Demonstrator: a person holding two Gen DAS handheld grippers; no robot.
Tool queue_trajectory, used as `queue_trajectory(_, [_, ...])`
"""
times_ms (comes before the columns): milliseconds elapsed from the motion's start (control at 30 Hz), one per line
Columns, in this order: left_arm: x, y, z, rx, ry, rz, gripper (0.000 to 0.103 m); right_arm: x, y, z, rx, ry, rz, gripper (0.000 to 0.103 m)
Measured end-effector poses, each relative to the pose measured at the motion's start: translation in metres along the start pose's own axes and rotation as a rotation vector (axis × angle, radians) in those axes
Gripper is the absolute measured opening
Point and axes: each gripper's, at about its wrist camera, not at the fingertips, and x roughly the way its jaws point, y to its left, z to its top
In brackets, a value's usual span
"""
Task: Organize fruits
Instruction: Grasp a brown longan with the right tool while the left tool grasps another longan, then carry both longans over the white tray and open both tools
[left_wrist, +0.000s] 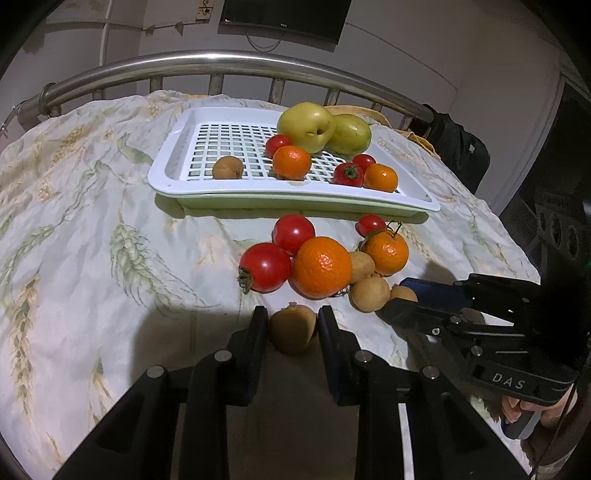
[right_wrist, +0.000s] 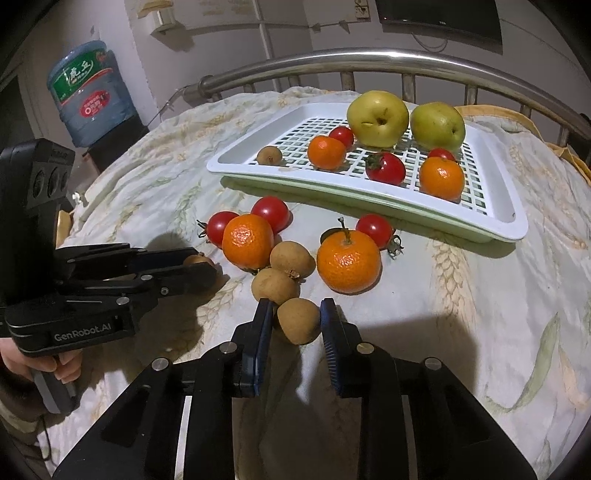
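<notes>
Bedsheet-covered bed holds a white tray (left_wrist: 295, 192) and loose fruit; each gripper's jaws straddle, barely touching, a brown longan, left gripper (left_wrist: 292, 321), right gripper (right_wrist: 297, 317); squeeze gently before lifting trayward.

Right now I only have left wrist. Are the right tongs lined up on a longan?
Observer: Yes. In the right wrist view, one longan sits centred between the fingers of the right tongs.
Operator: Gripped?
Observer: I can't tell. Both fingers are close by its sides, but contact is unclear.
Operator: Anything crowding it?
Observer: A second longan lies right at the tip of the finger nearer the left tongs.
Operator: What's past the bed on that side?
Observer: A blue water jug stands beyond the bed's corner.
</notes>
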Motion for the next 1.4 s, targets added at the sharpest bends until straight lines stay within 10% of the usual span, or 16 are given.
queue_trajectory(833, [-0.035, -0.001, 0.009, -0.01, -0.094, -0.02, 0.03, -0.043, -0.019, -0.002, 0.078, -0.114, 0.022, 0.025])
queue_trajectory(1400, [-0.04, 0.015, 0.08, -0.069, -0.154, -0.035, 0.03, -0.08, -0.064, 0.054, 0.161, -0.233, 0.033, 0.025])
